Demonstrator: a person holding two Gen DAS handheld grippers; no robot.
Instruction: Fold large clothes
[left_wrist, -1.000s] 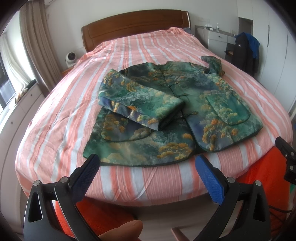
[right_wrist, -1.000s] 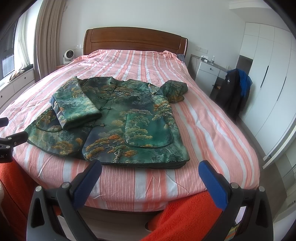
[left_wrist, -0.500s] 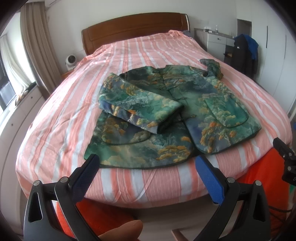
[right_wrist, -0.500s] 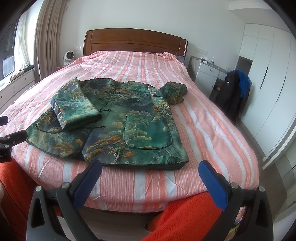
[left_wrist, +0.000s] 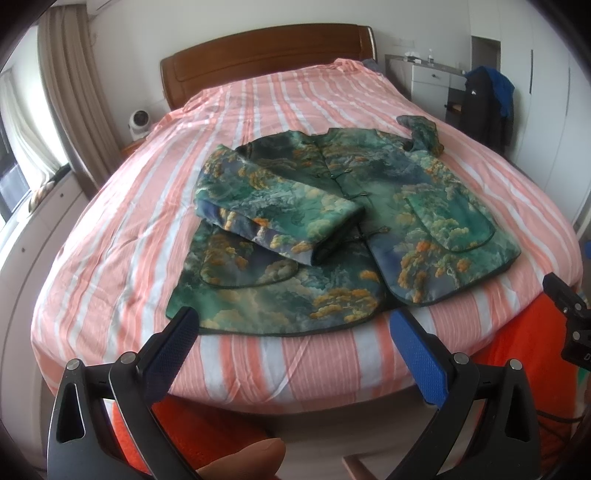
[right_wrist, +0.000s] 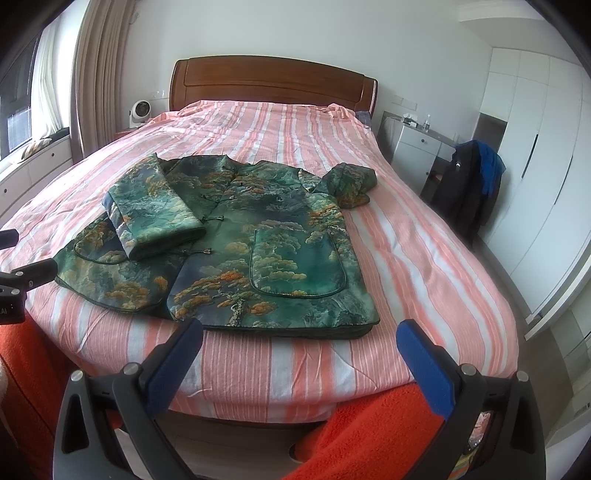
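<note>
A green patterned jacket (left_wrist: 424, 206) (right_wrist: 273, 236) with orange and blue tree motifs lies flat, front up, near the foot of the bed. One sleeve (left_wrist: 280, 214) (right_wrist: 147, 210) is folded across its chest. The other sleeve (left_wrist: 423, 133) (right_wrist: 349, 181) is bunched at the jacket's far shoulder. My left gripper (left_wrist: 291, 332) hovers open just short of the hem, its blue pads (left_wrist: 415, 354) empty. My right gripper (right_wrist: 299, 343) is open too, above the bed's foot edge near the hem's right corner, holding nothing.
The bed (right_wrist: 424, 258) has a pink and white striped cover and a wooden headboard (right_wrist: 273, 83). An orange blanket (right_wrist: 369, 428) hangs below its foot. A dark coat on a chair (right_wrist: 472, 184), a white dresser (right_wrist: 417, 147), wardrobes and a small fan (right_wrist: 140, 112) stand around it.
Both grippers have edged closer to the foot of the bed, so the jacket's hem now sits nearer their fingertips. The jacket itself has not moved.
</note>
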